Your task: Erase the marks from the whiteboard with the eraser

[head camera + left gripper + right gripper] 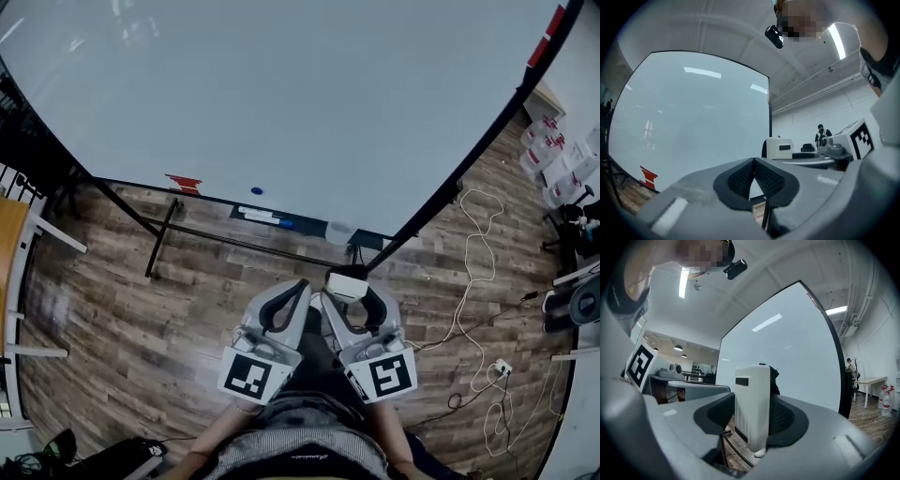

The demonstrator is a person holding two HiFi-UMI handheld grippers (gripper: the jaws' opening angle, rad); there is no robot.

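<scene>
A large whiteboard (281,94) on a black stand fills the upper head view; its surface looks bare apart from light reflections, with a red marking (184,183) and a small blue dot (257,190) near its bottom edge. My right gripper (349,292) is shut on a white eraser (346,284), held upright between the pads (752,411). My left gripper (298,289) is shut with nothing between its pads (753,177). Both grippers hang low, close together in front of the person, short of the board.
The board's tray holds a marker (272,218) and a small cup (339,231). White cables (478,272) lie on the wooden floor at right. A wooden table edge (11,244) is at left. Spray bottles (553,155) stand at far right. A person (820,135) stands in the background.
</scene>
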